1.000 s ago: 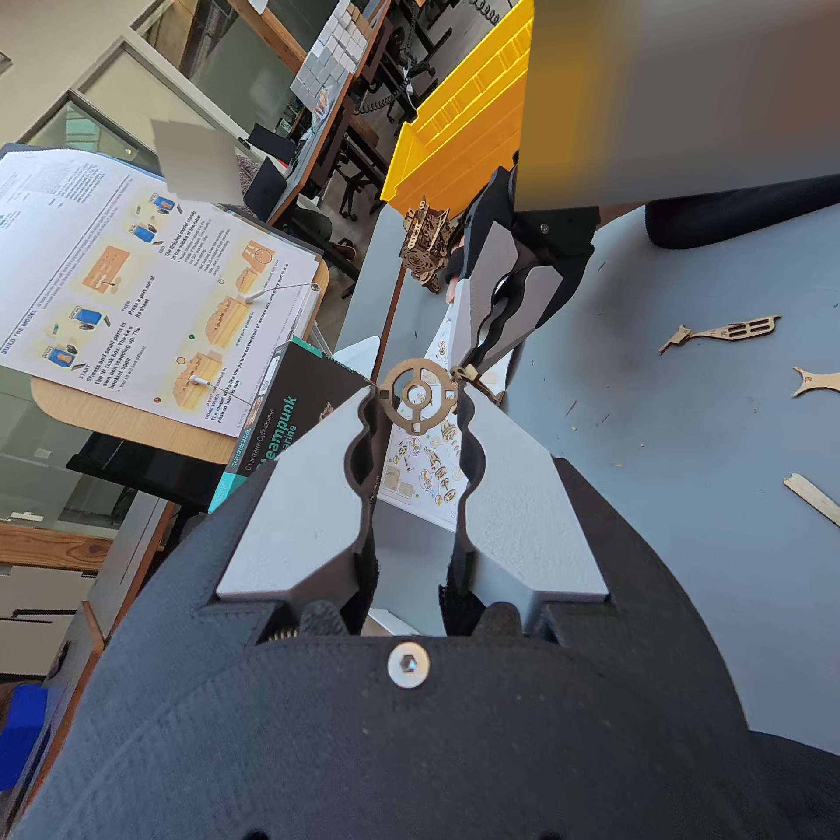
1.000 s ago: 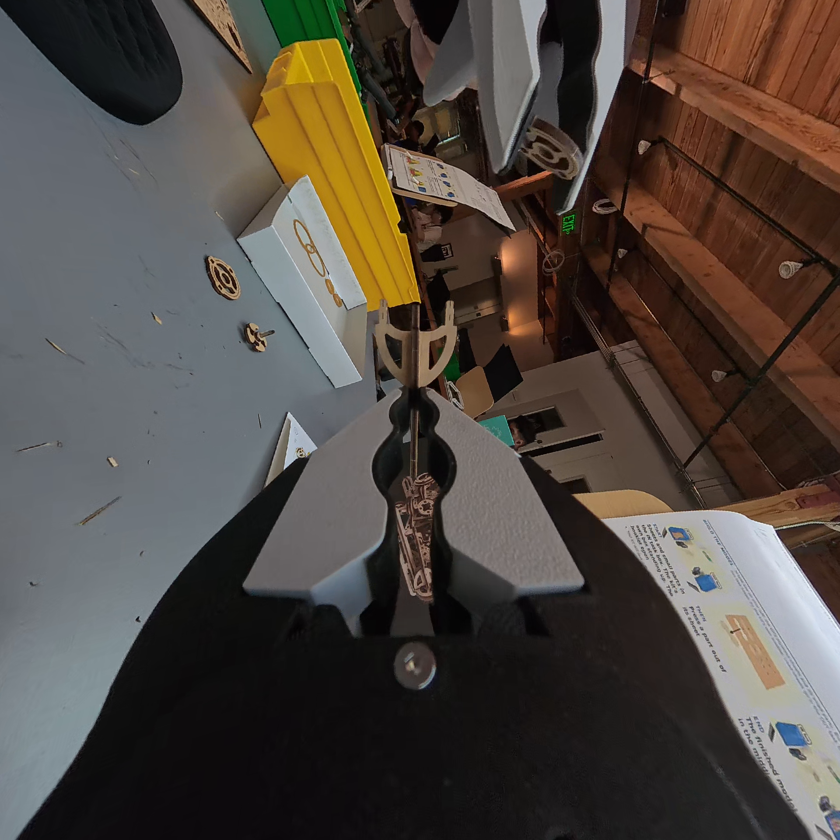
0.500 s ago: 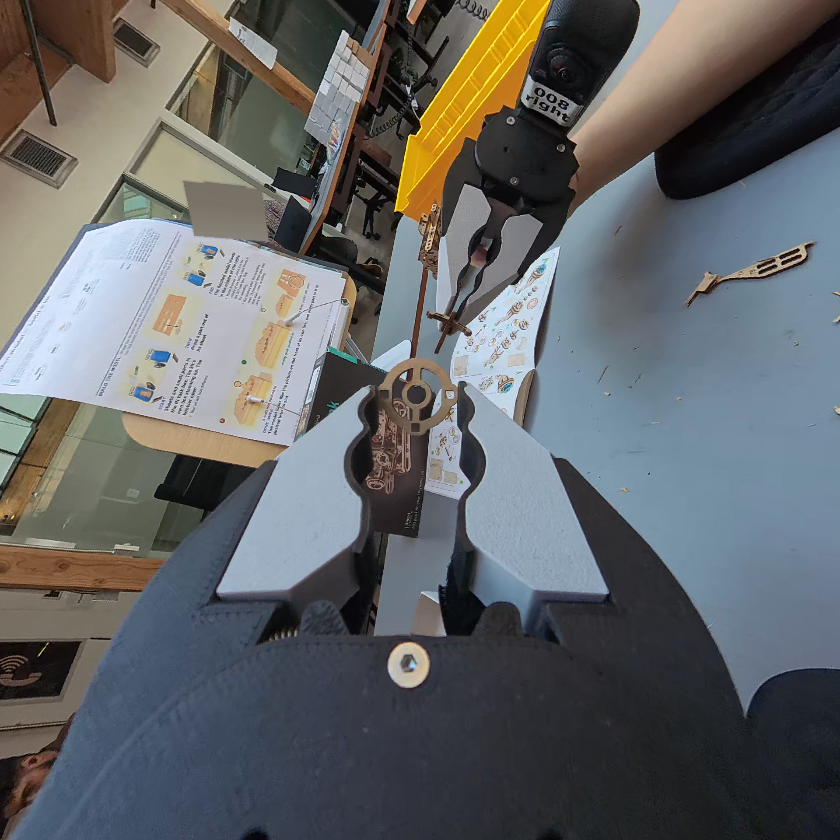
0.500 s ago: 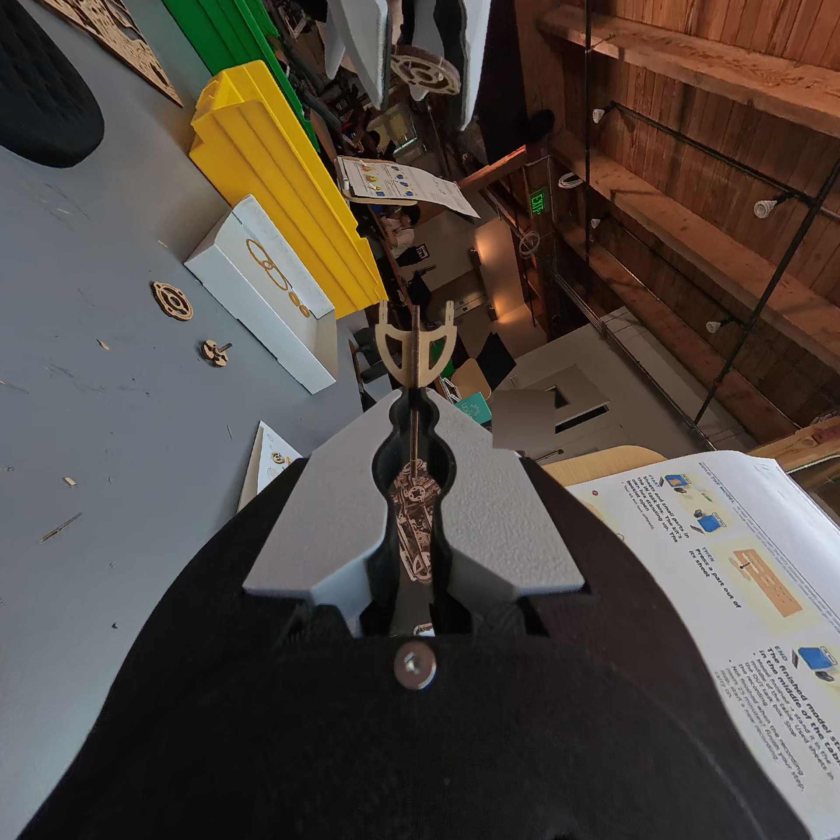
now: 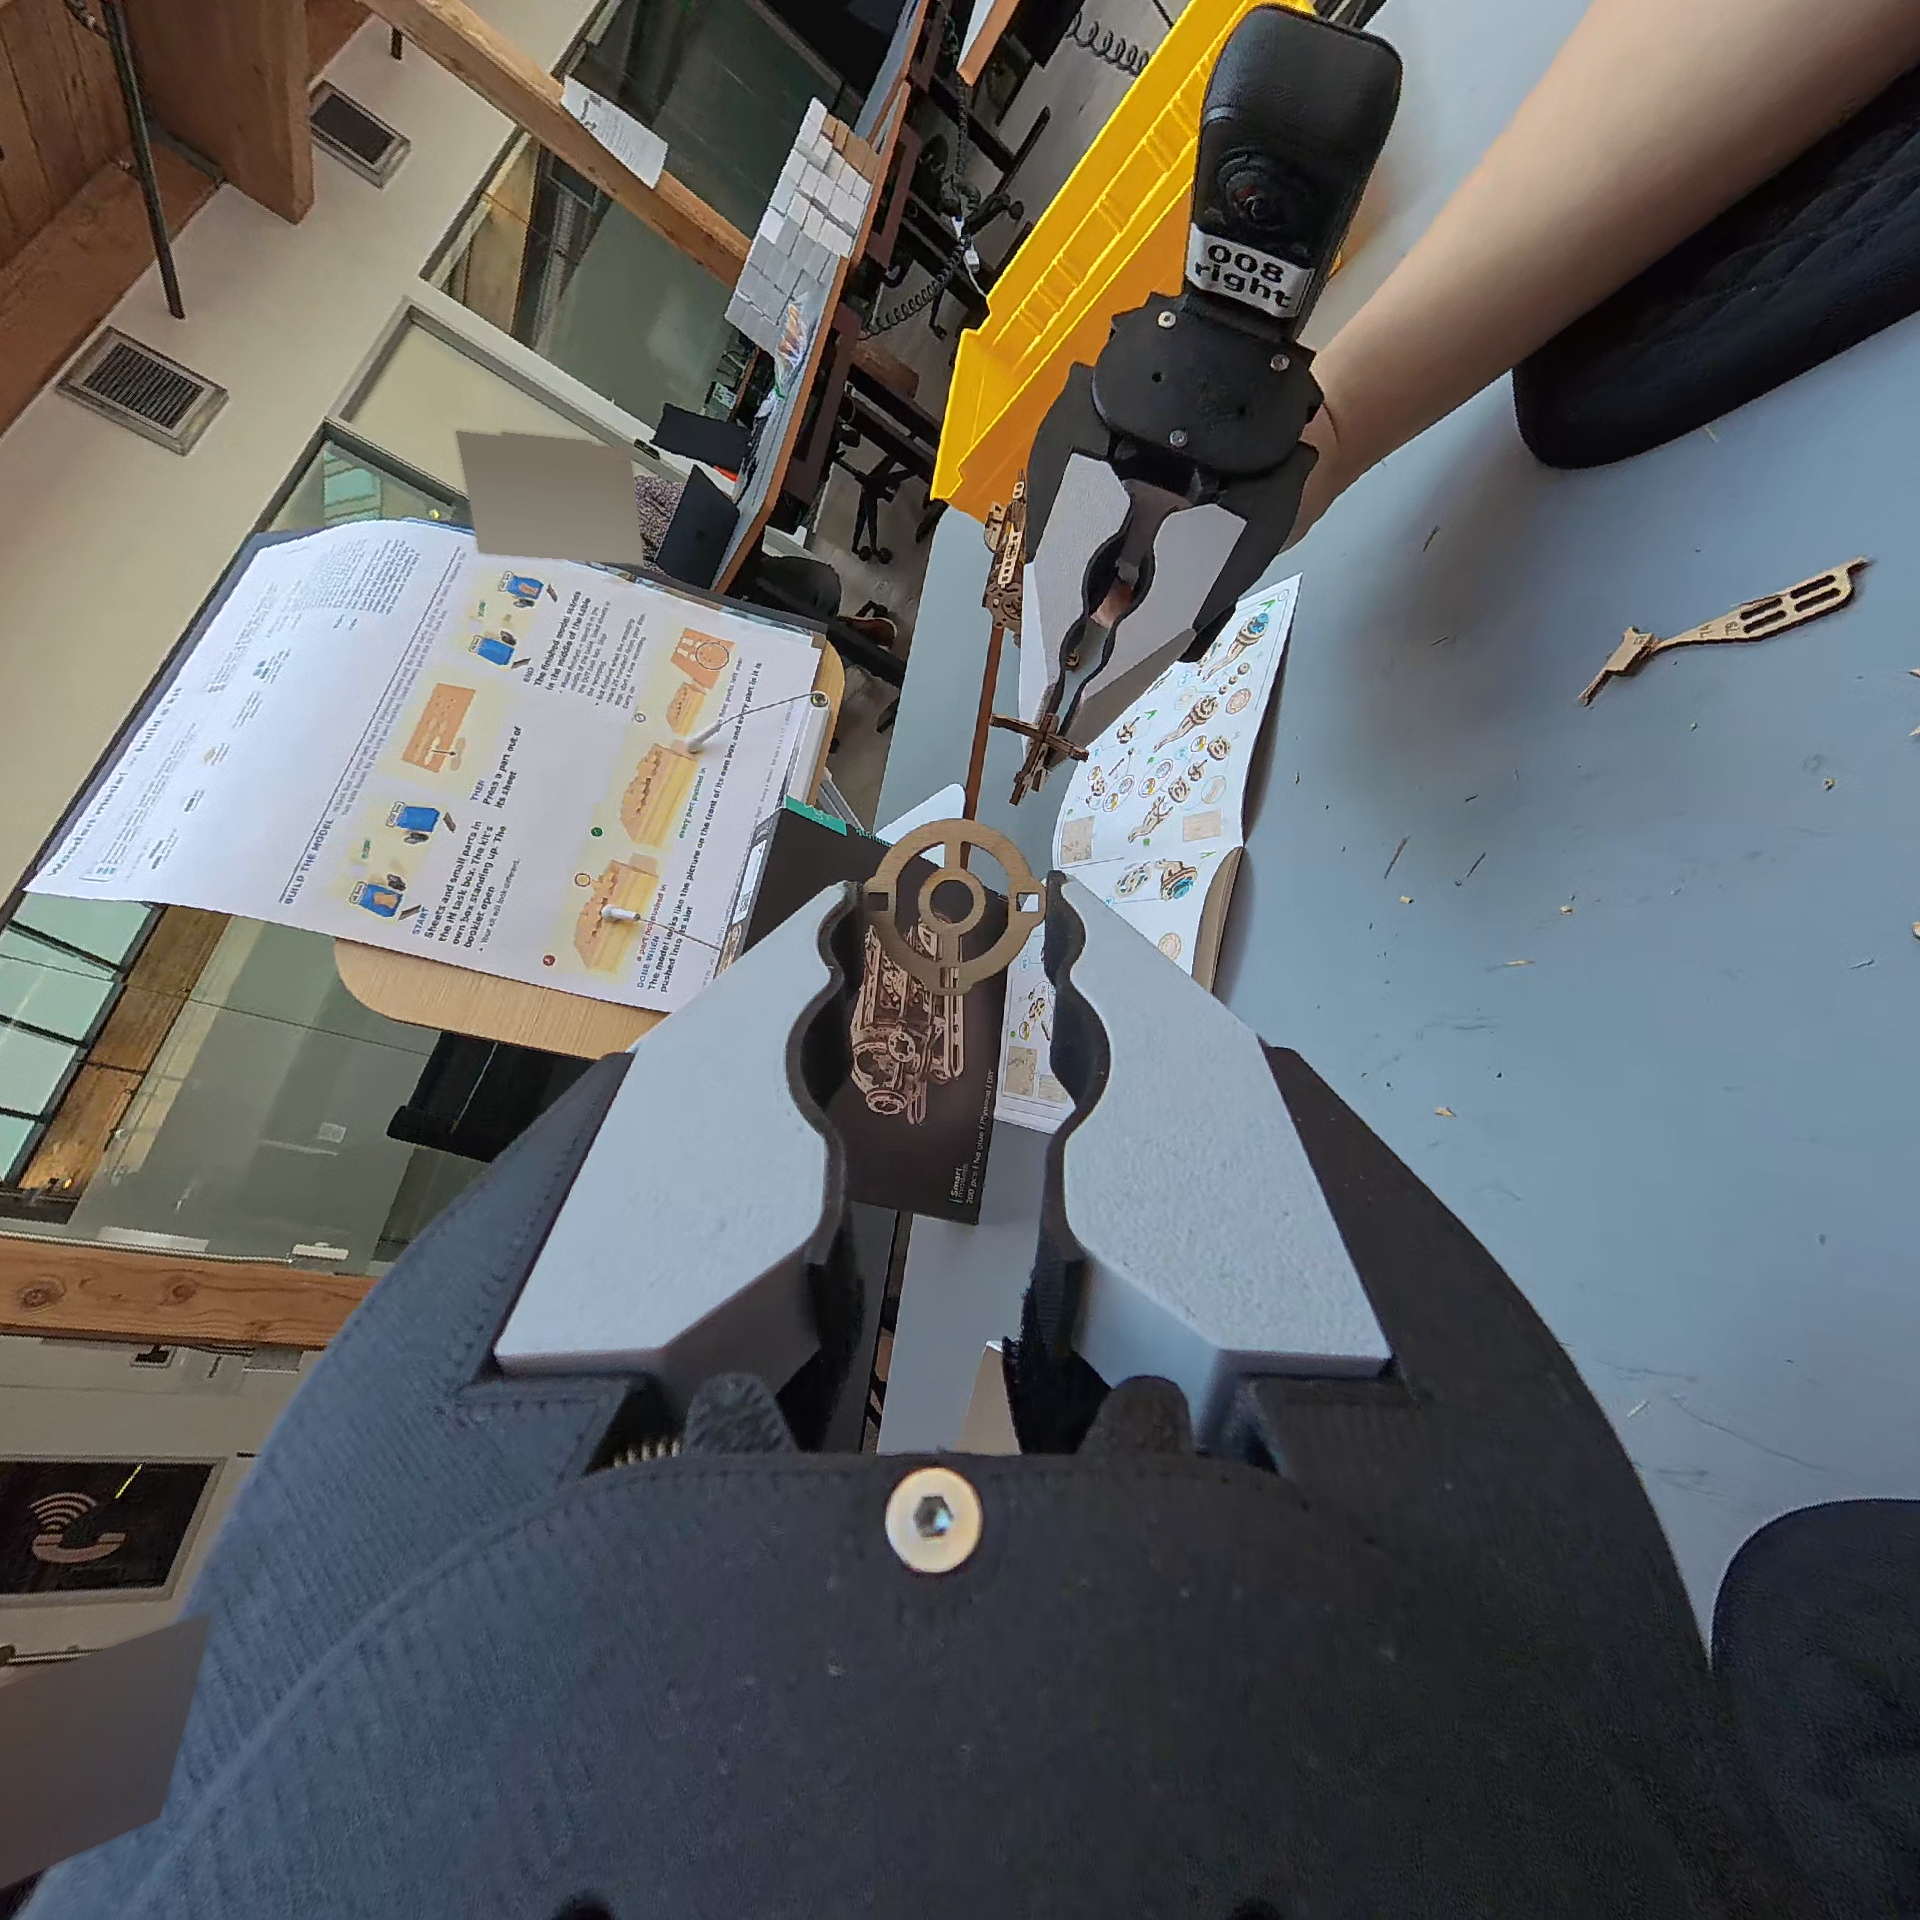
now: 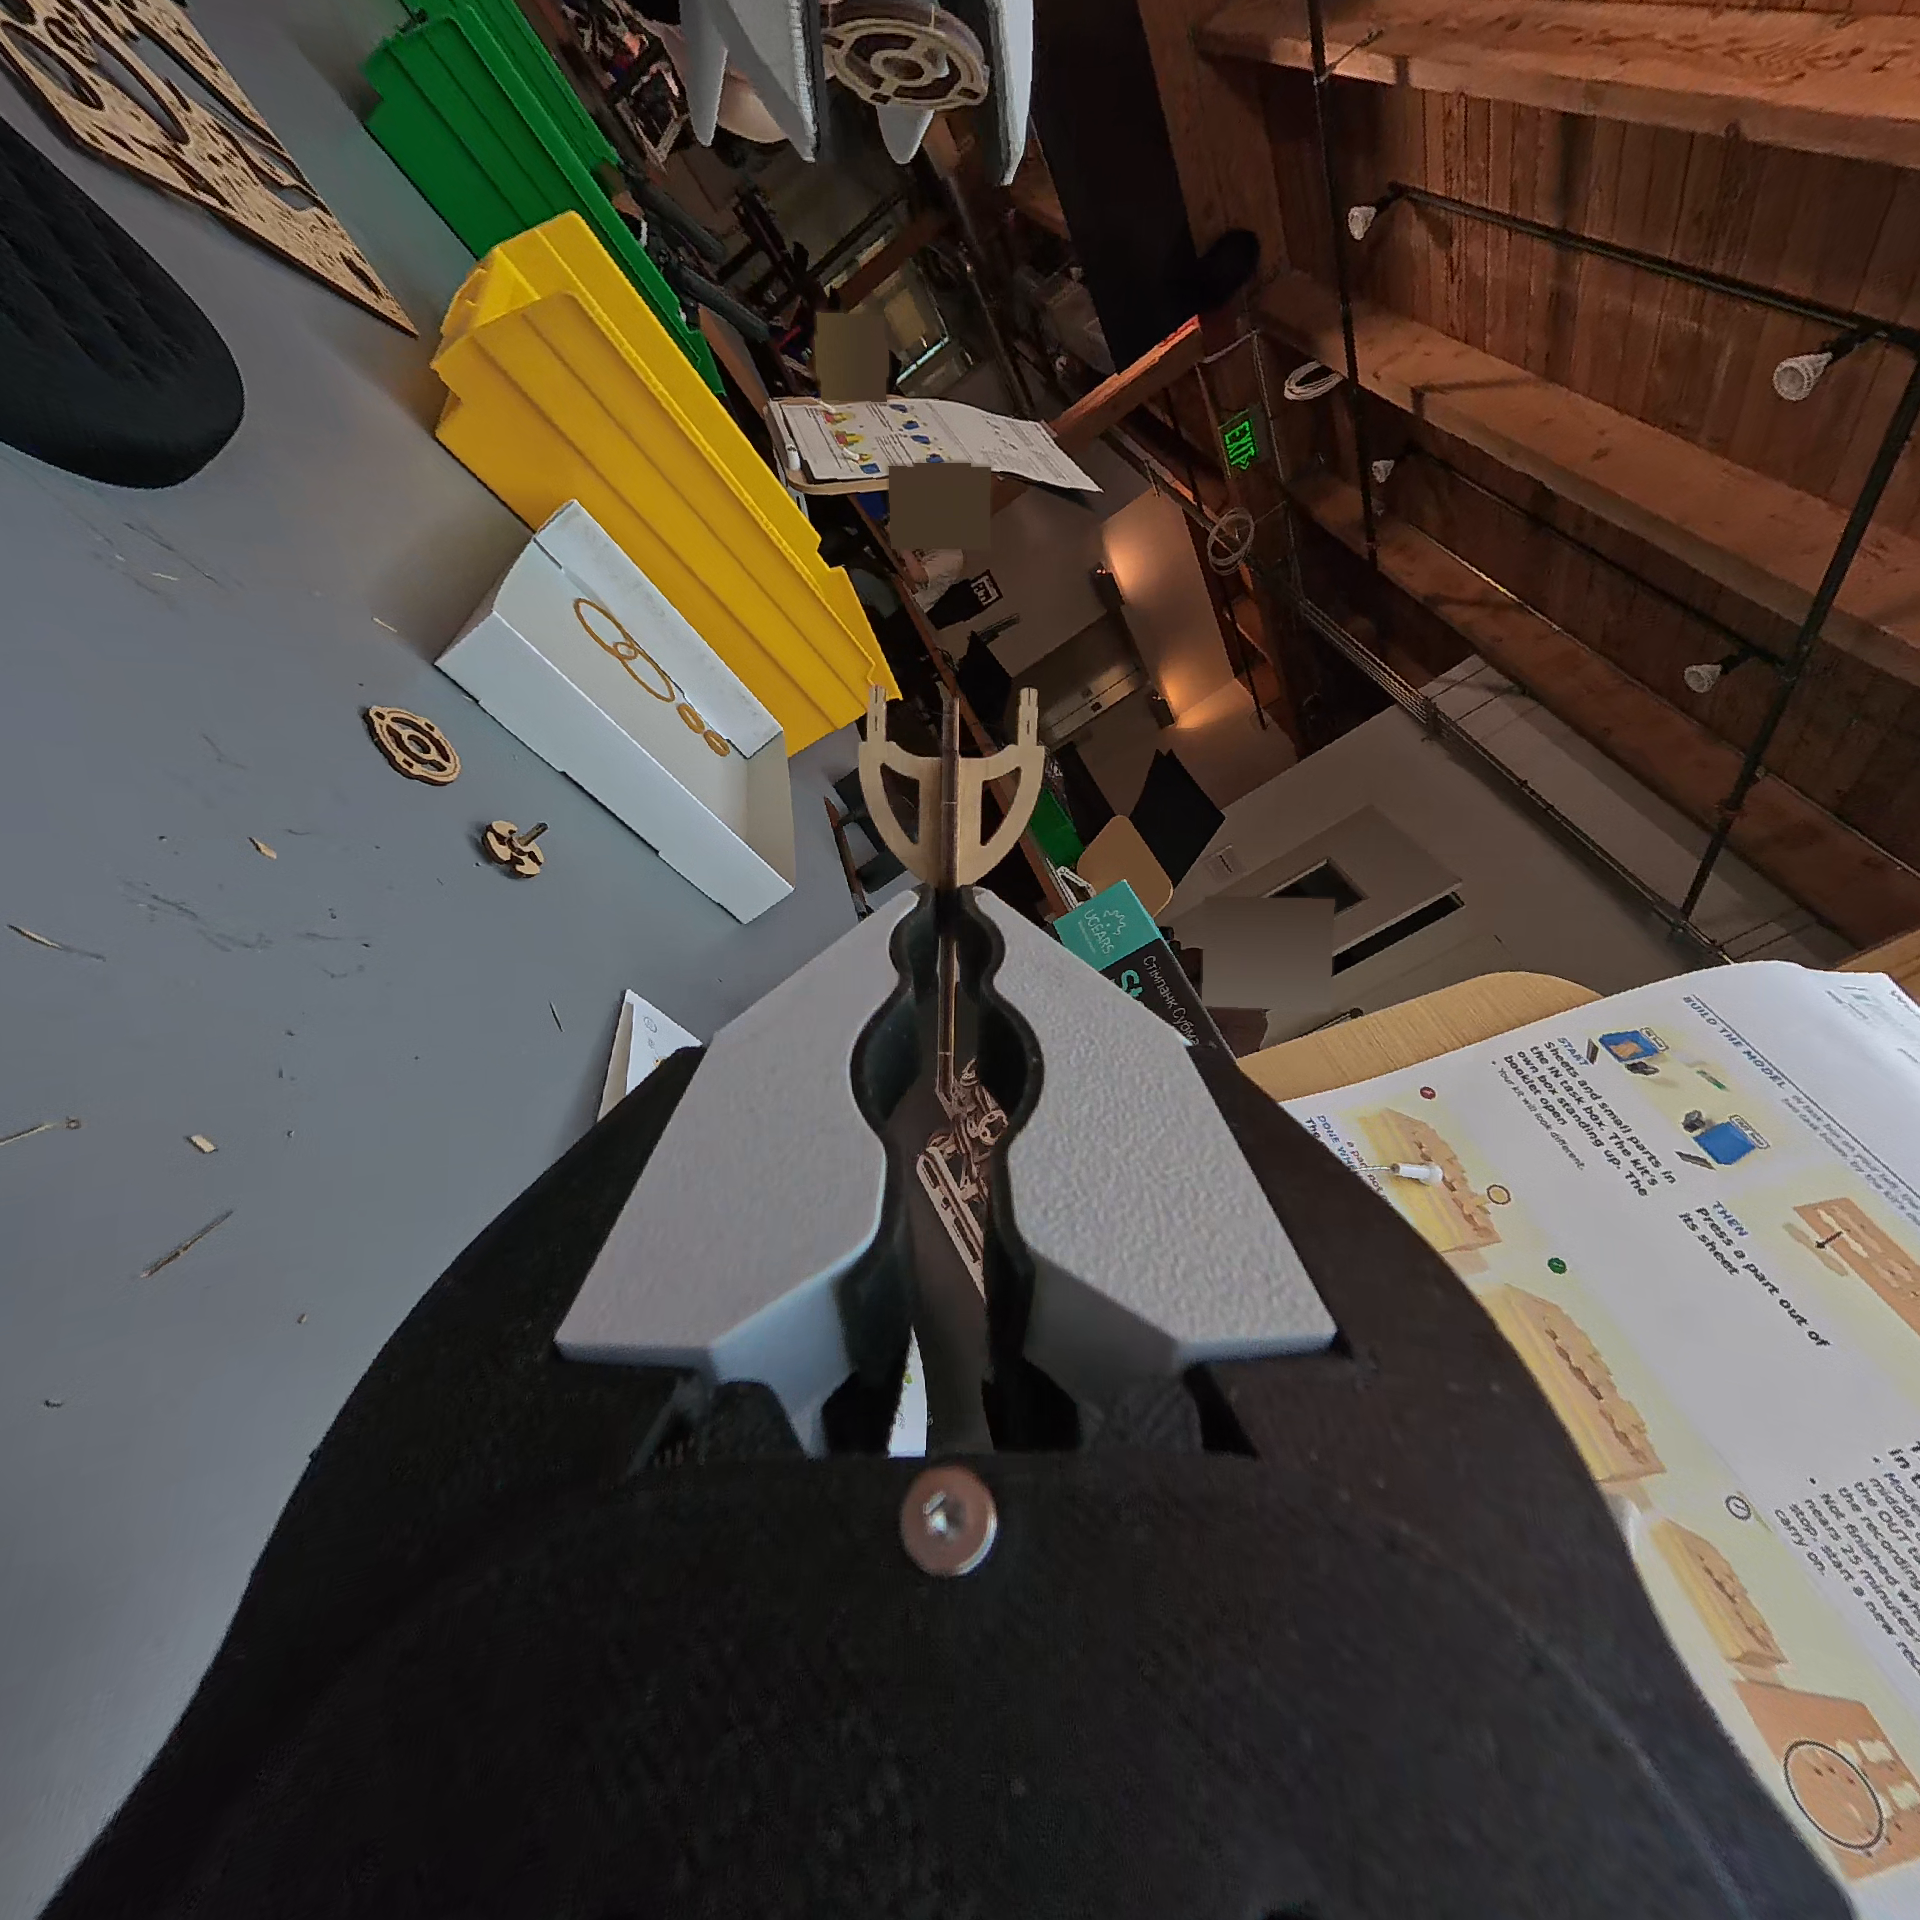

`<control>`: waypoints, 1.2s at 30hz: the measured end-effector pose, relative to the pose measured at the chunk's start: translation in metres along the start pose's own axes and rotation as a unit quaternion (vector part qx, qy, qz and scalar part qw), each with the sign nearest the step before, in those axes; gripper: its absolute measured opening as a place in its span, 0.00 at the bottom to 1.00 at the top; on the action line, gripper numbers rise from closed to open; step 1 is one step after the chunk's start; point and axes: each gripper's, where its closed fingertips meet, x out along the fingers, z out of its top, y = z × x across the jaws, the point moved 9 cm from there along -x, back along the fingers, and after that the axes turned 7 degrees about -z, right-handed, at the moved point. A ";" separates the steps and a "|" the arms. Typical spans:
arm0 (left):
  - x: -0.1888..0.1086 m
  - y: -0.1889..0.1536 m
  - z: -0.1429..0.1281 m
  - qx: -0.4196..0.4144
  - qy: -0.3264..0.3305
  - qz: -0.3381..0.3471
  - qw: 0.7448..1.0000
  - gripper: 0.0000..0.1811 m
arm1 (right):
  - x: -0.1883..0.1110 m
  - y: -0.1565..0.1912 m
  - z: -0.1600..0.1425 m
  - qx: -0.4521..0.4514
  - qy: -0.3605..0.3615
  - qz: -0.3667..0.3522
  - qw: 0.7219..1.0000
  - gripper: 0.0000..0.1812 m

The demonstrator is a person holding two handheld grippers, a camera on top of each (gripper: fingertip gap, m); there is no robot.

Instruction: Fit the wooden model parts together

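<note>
My left gripper point(image 5: 953, 902) is shut on a round wooden ring part point(image 5: 952, 900) with a hub and spokes, held at the fingertips above the table edge. My right gripper point(image 6: 948, 902) is shut on a forked wooden cross part point(image 6: 950, 790) whose prongs point forward. In the left wrist view the right gripper point(image 5: 1070, 694) hangs farther off, its cross part point(image 5: 1042, 750) pointing down toward the ring with a gap between them. In the right wrist view the left gripper's ring point(image 6: 902, 59) shows at the top edge.
Grey table point(image 5: 1558, 935) with an open booklet point(image 5: 1164, 748), a dark kit box point(image 5: 925, 1060), loose wooden parts point(image 5: 1725, 629), a wheel part point(image 6: 412, 744), a small peg part point(image 6: 513, 844), a white box point(image 6: 623, 707), yellow bins point(image 6: 644, 499), green bins point(image 6: 488, 114), an instruction sheet point(image 5: 436, 748). A forearm point(image 5: 1558, 239) holds the right gripper. The grippers' ends are close to 12 centimetres from one another.
The two grippers have drawn apart: the right gripper with its cross part has backed away from the ring. Both keep their hold on their parts.
</note>
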 end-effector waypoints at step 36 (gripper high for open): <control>0.038 -0.016 0.004 -0.056 -0.042 -0.054 0.996 0.18 | 0.025 0.018 0.040 0.217 -0.039 0.138 0.966 0.01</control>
